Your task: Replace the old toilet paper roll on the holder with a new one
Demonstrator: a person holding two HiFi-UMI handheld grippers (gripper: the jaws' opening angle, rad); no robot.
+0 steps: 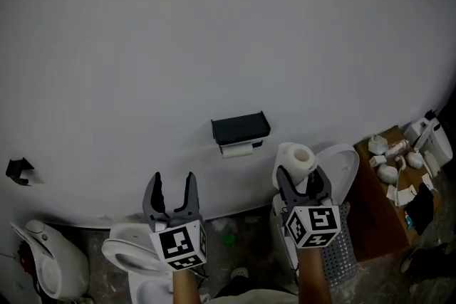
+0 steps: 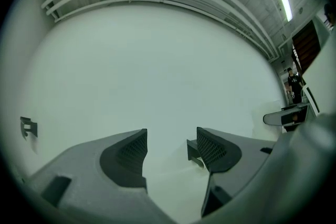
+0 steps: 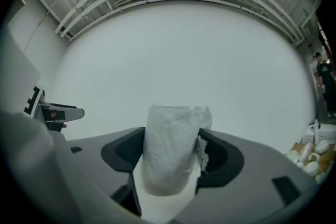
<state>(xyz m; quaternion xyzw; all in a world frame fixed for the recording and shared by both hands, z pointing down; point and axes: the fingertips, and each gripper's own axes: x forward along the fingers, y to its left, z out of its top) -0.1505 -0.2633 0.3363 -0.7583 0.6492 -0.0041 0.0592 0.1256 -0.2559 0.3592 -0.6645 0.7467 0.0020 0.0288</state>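
Black TP holder [image 1: 241, 128] sits on the white wall [image 1: 214, 25], approx mid-frame in head view. The old roll [image 1: 237, 149] hangs just under it, thin and white.

Right gripper [image 1: 301, 176] is below and to the right of the holder, clenched on the new TP roll [image 1: 298, 159]. The roll stands upright w/ core hole facing up, and both pads press its sides. In right gripper view a ragged loose edge of paper shows on the right-jaw side. The roll is apart from the holder, not yet level w/ it.

Left gripper [image 1: 172, 181] is below and a bit left of the holder, jaws spread, nothing between them. In left gripper view the holder shows just past the right jaw's tip, w/ plain wall filling the gap.

Both grippers point toward the wall.

Misc:
- A white toilet bowl [image 1: 125, 253] is on the floor below-left of the holder, under the left gripper.
- A brown box [image 1: 377, 213] w/ small white fittings [image 1: 388, 171] on top is well right of the holder.
- A black bracket [image 1: 20, 169] is on the wall far left of the holder.
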